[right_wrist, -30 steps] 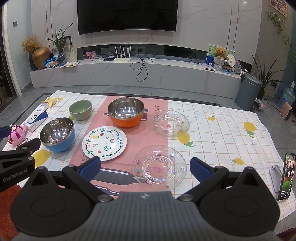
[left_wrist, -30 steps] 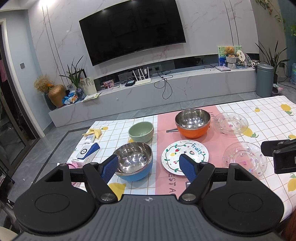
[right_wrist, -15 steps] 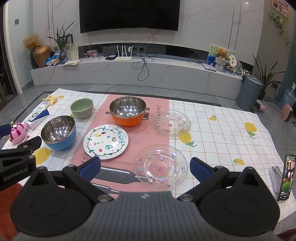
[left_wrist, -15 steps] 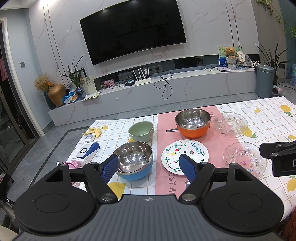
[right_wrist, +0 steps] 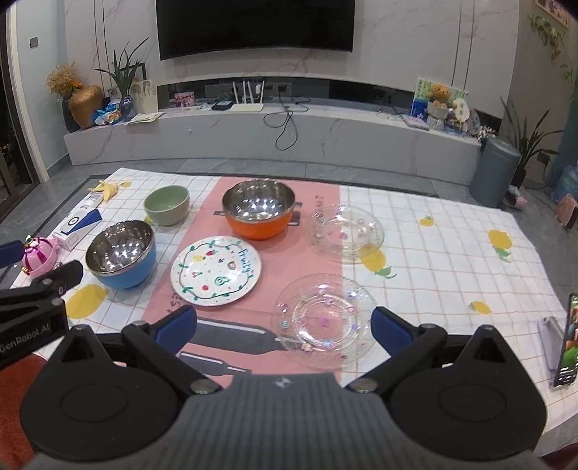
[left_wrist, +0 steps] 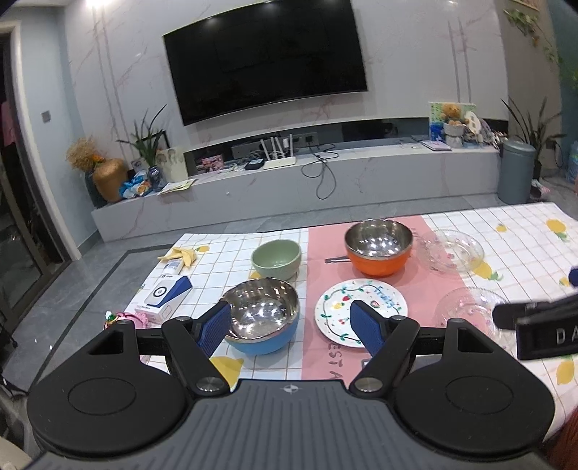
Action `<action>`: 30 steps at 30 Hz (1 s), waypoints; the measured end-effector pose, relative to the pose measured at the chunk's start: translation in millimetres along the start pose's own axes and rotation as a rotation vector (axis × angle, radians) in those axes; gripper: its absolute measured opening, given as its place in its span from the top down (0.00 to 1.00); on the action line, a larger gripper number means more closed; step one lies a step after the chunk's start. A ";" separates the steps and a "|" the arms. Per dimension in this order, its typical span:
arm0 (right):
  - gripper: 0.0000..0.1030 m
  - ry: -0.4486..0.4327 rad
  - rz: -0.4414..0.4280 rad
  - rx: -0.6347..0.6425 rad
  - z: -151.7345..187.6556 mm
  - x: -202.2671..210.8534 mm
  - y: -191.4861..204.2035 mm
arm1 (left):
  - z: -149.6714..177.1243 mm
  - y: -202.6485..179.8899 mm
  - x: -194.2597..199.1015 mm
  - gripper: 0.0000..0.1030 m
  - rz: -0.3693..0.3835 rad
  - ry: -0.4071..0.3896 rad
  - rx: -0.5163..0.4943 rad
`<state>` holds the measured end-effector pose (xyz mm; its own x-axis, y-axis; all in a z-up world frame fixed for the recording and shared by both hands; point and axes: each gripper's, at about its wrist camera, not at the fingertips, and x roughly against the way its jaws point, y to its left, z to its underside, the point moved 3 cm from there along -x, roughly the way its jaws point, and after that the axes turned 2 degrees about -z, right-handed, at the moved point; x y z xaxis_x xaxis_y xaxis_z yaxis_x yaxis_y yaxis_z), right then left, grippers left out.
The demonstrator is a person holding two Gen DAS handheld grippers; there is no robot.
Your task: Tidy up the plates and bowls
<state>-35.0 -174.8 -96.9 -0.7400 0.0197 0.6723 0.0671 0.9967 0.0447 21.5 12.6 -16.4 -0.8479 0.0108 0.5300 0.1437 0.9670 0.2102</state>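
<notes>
Since 1 s ago: R gripper (right_wrist: 284, 325) eased fwd and down toward near clear glass plate (right_wrist: 325, 321), which now sits larger and partly btwn the blue pads, not touched. Both pads spread wide, nothing held. L gripper (left_wrist: 290, 323) barely shifted; also spread wide and empty, aimed at blue steel bowl (left_wrist: 262, 318) by table's near-left part. No dish moved yet.

Meaning, prob.: approach phase only, sorting not started; glass plate looks like first pick for R, likely to stack w/ second glass plate (right_wrist: 345, 231) further back.

Table (right_wrist: 451, 260): check cloth w/ lemons, pink strip down the middle. On the strip: painted "Fruity" plate (right_wrist: 216, 270) near, orange steel bowl (right_wrist: 258, 213) behind it. Green bowl (right_wrist: 167, 204) left of orange one. Along left edge: banana peel (right_wrist: 104, 188), blue-white box (right_wrist: 77, 224), pink toy (right_wrist: 39, 251). Phone (right_wrist: 569, 340) at near-right corner.

Room: big TV (right_wrist: 254, 25) on marble wall, long low bench (right_wrist: 253, 133) w/ router and cables, grey bin (right_wrist: 495, 170) right, plants both sides.
</notes>
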 end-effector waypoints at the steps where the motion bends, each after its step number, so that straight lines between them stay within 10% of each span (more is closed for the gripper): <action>1: 0.03 0.003 -0.014 -0.006 -0.6 -1.5 1.5 | -1.1 4.1 -1.7 0.16 0.002 0.005 0.020; 15: 0.03 -0.019 -0.131 -0.070 -22.0 -33.7 38.9 | -11.5 70.4 -28.0 0.30 0.067 0.012 0.288; 30: 0.03 0.015 -0.130 -0.074 -63.8 -108.6 83.5 | -6.3 126.2 -105.0 0.30 -0.063 0.118 0.497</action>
<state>93.7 -98.7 -119.0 -0.7357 -0.1110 0.6682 0.0208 0.9823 0.1861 131.9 131.9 -40.4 -0.7797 -0.0522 0.6240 -0.1899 0.9693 -0.1561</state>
